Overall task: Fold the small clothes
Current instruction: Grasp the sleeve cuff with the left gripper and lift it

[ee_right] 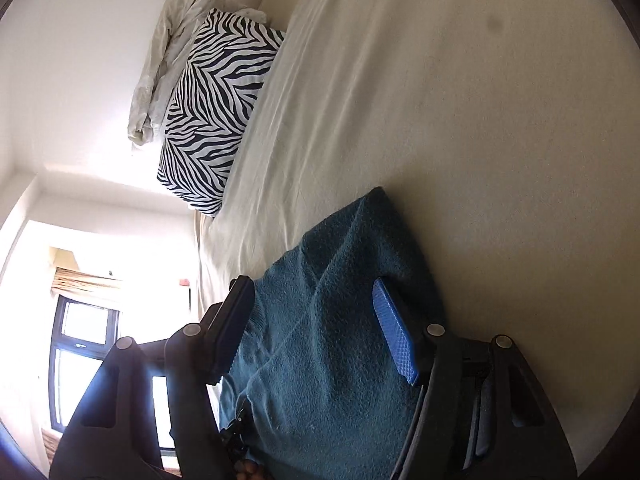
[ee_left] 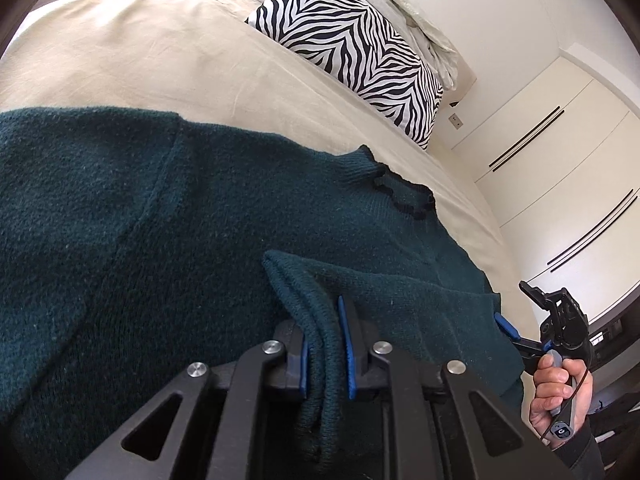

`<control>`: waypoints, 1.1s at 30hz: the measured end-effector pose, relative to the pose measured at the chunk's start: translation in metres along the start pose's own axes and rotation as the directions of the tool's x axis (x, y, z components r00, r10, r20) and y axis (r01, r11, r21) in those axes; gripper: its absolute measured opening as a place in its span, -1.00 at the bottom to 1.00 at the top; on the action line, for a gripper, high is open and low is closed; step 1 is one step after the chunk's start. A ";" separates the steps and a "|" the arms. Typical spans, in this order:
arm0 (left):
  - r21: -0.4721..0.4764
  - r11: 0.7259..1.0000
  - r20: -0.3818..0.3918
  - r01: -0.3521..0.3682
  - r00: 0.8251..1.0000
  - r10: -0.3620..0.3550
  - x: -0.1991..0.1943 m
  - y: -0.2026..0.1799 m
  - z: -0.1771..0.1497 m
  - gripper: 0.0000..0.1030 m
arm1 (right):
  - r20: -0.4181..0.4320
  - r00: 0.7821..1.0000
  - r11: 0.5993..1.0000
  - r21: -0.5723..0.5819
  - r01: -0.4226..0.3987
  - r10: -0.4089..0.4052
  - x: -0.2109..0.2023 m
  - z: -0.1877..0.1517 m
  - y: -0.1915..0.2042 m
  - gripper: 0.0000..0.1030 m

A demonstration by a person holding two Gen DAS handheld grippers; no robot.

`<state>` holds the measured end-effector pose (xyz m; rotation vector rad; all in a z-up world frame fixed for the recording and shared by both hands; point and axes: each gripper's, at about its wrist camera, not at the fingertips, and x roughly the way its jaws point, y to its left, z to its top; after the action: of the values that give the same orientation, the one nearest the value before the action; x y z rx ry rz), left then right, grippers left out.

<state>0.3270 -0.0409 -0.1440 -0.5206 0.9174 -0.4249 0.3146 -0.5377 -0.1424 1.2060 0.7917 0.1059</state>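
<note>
Pinched between my left jaws (ee_left: pixel 326 350) is a bunched ribbed edge of the dark teal knitted sweater (ee_left: pixel 160 240), whose body spreads ahead over the cream bed (ee_left: pixel 160 60). My right jaws (ee_right: pixel 316 332) stand apart, straddling its other end, nearer the zebra-striped pillow (ee_right: pixel 216 108).

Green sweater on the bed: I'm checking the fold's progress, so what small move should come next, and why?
Probably carry the pinched edge across the green sweater body and lay it flat. The left gripper is shut on bunched knit, while the right gripper stands open around another part.
</note>
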 end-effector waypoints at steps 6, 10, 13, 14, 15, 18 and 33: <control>-0.004 1.000 0.005 0.008 1.000 -0.008 0.001 0.001 0.000 -0.66 | -0.032 0.999 0.994 -0.107 0.004 -0.008 -0.029 -0.036 0.007 0.18; -0.014 1.000 -0.012 0.014 1.000 -0.014 -0.001 0.000 0.002 -0.66 | -0.016 1.000 0.982 -0.187 -0.028 0.025 -0.042 -0.061 -0.010 0.16; -0.001 0.999 -0.015 -0.039 0.999 0.039 -0.023 -0.005 0.002 -0.28 | 0.006 1.000 0.990 -0.136 -0.018 0.019 -0.066 -0.070 -0.018 0.15; -0.007 0.999 0.019 -0.053 0.998 0.053 -0.040 -0.005 0.001 -0.05 | 0.028 1.000 0.993 -0.116 -0.006 0.009 -0.078 -0.075 -0.013 0.18; -0.019 0.998 0.064 -0.051 0.997 0.053 -0.060 -0.004 -0.002 0.39 | 0.054 0.998 0.992 -0.127 -0.007 0.014 -0.092 -0.083 -0.007 0.18; -0.086 0.996 0.213 -0.022 0.976 0.040 -0.134 0.016 -0.018 0.71 | 0.112 0.993 0.971 -0.238 0.004 0.024 -0.128 -0.115 0.021 0.25; -0.763 0.622 0.428 0.174 0.858 0.284 -0.337 0.271 -0.093 0.44 | -0.119 0.993 0.926 -0.374 -0.047 0.003 -0.105 -0.283 0.087 0.25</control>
<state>0.1009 0.3390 -0.1370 -1.3526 0.5401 0.2352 0.0974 -0.3298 -0.0528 0.8489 0.8145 0.3382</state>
